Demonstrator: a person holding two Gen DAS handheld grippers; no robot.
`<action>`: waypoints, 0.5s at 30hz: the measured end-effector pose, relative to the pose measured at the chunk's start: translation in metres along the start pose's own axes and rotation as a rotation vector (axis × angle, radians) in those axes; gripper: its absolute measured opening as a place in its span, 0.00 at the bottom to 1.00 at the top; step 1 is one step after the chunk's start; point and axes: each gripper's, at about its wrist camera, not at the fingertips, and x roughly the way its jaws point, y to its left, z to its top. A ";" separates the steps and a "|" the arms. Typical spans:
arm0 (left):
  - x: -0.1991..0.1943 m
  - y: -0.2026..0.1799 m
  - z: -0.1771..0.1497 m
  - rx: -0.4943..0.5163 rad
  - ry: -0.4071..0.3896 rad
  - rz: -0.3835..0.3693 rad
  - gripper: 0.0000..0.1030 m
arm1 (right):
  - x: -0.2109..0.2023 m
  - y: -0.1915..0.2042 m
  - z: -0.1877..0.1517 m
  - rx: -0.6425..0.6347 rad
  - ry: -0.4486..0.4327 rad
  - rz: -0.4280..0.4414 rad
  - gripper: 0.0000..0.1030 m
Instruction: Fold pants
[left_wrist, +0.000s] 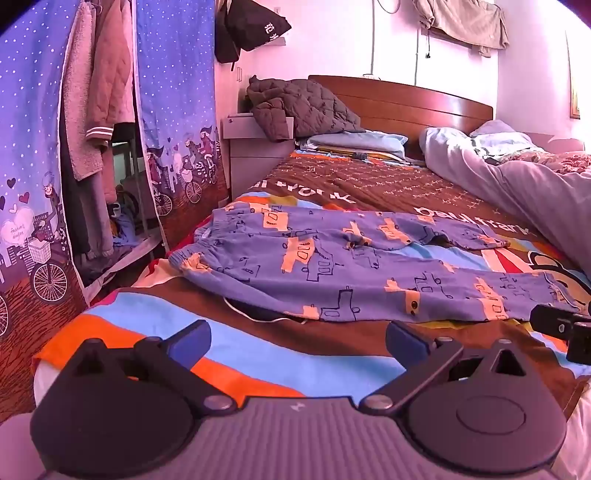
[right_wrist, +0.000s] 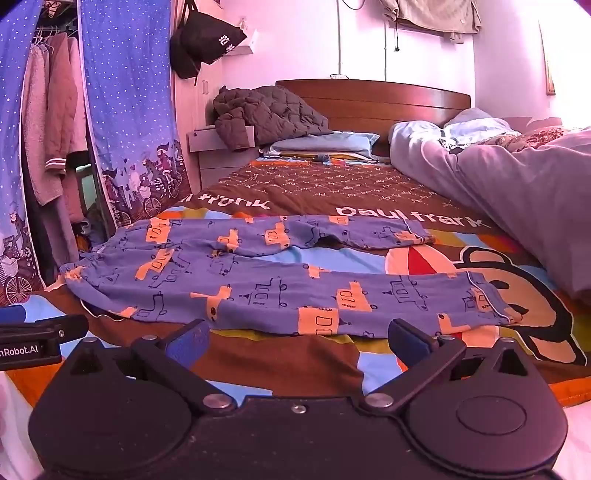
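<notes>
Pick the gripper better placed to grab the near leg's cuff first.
Right gripper, probably: the pants lie waistband left, cuffs right, and the near cuff sits just beyond its right finger. The left gripper faces the waist-to-knee stretch. Both are open.

My bed's got that loud cartoon bedspread (right_wrist: 295, 192) on it, with a rumpled grey duvet (right_wrist: 517, 184) bunched on the right. Brown puffer jacket (right_wrist: 266, 110) dumped on the nightstand (left_wrist: 255, 155), starry blue curtain (left_wrist: 177, 92) left.

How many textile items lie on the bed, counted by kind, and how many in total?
Pants: 1
Dark quilted jacket: 1
Blue pillow: 1
Grey duvet: 1
Total: 4
The jacket lies partly on the nightstand.
</notes>
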 end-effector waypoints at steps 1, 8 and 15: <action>0.000 -0.001 0.000 0.003 0.000 0.001 1.00 | 0.000 0.000 -0.001 0.001 0.002 -0.001 0.99; 0.002 -0.003 0.000 0.020 0.006 0.003 1.00 | 0.001 -0.002 -0.002 0.006 0.007 -0.006 0.99; 0.002 -0.004 -0.001 0.023 0.006 0.003 1.00 | 0.003 -0.004 -0.005 0.020 0.020 -0.014 0.99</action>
